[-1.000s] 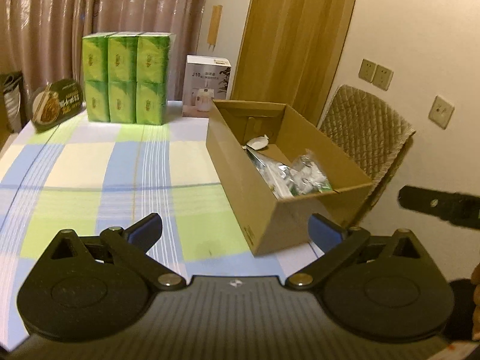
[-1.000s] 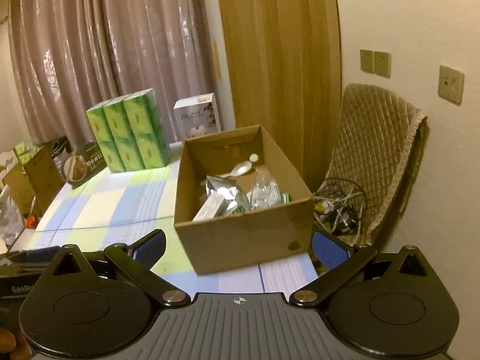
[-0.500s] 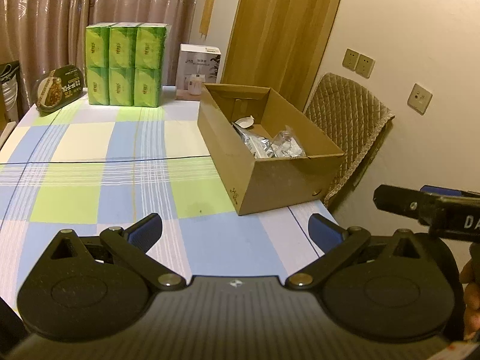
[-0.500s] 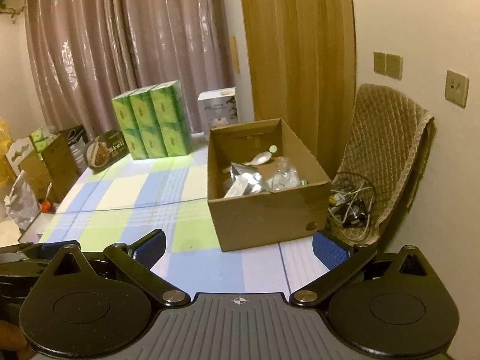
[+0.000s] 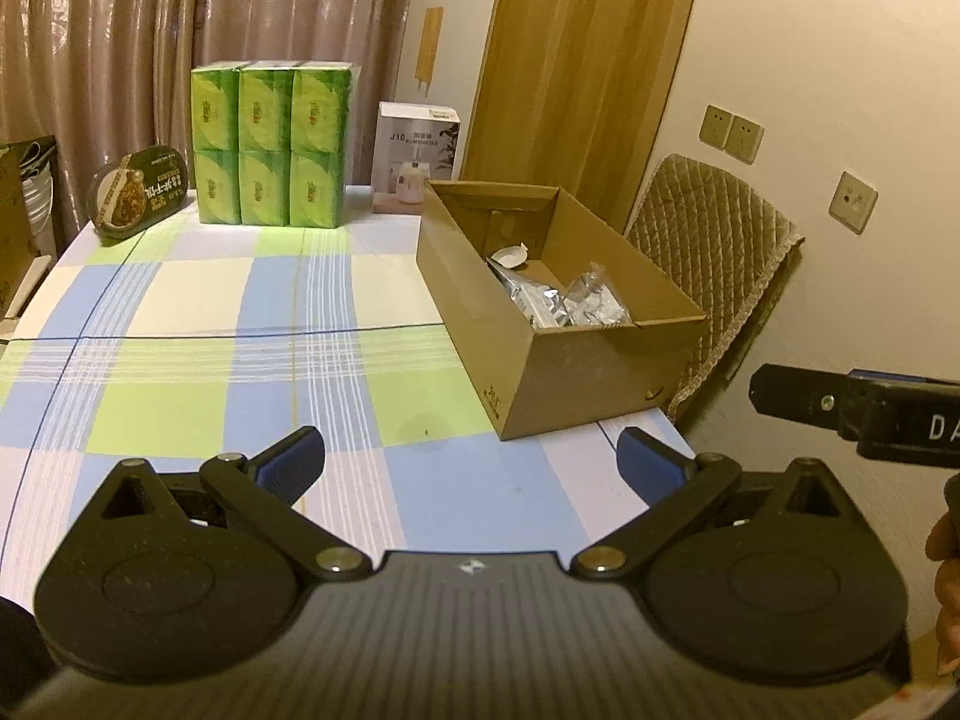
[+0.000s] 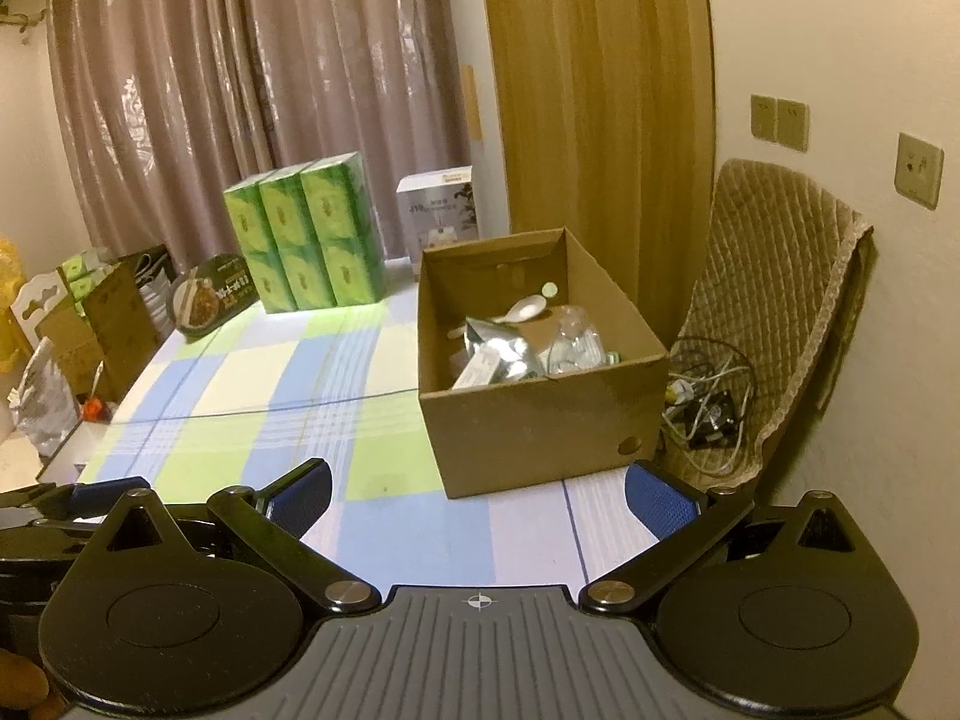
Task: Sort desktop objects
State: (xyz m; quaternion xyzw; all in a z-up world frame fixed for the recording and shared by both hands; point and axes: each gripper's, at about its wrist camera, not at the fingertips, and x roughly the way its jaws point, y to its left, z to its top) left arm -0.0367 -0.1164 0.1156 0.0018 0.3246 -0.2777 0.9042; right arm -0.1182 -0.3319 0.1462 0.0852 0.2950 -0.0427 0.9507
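Left gripper (image 5: 471, 459): hanging wide open, empty.
Right gripper (image 6: 477, 489): gaping wide, empty.
Cardboard box (image 6: 534, 426): lying ahead, long axis running away, right gripper sitting nearer.

The counter (image 5: 198, 354) wears a cloth checked in blue, green and cream. Behind it hang shiny brown curtains (image 6: 240, 90), drawn shut, beside a tall wooden door (image 6: 594, 84). The cream wall (image 5: 840, 48) on the right carries a double socket (image 5: 731, 134) and a single one (image 5: 852, 202). A chair (image 6: 774, 312) with a quilted tan cover stands against that wall, a tangle of cables (image 6: 708, 402) on its seat. The light is warm and dim.
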